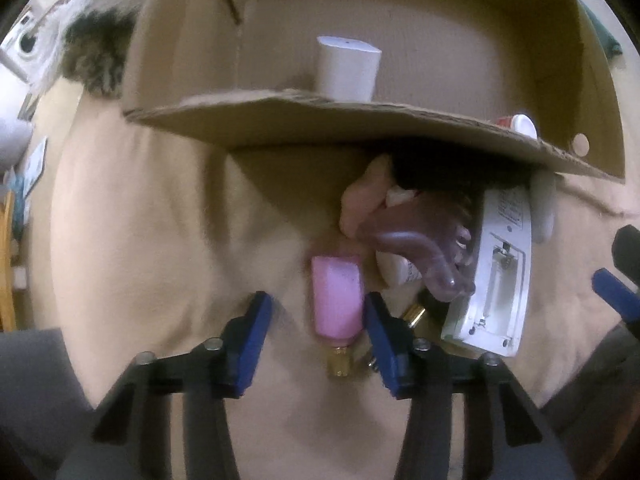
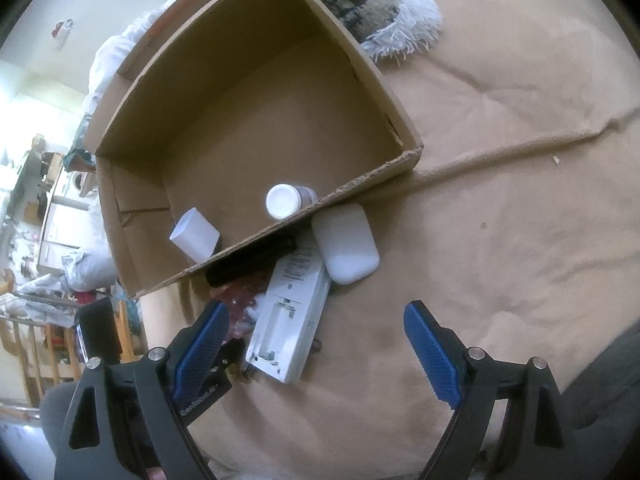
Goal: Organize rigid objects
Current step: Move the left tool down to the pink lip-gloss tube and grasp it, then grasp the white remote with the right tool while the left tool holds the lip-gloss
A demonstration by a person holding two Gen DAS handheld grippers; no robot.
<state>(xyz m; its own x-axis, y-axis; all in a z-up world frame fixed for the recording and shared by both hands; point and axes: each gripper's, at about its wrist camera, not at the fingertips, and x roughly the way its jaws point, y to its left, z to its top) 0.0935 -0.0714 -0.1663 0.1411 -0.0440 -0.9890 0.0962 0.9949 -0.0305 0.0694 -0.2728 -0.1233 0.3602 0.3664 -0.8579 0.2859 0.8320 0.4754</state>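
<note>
Blue-padded left gripper (image 1: 318,322) straddles the small pink gold-capped bottle (image 1: 337,304) on the tan cloth (image 1: 140,220), seemingly touching one pad only, so closing off-centre could skid it away from the cardboard box (image 1: 320,120).

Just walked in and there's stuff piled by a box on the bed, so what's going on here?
A person is sorting small items into a cardboard box with two handheld grippers. The left gripper is straddling a pink bottle on the tan blanket; only one pad seems to touch. The right gripper hangs open over a white remote. A white cup and jar are already boxed.
</note>
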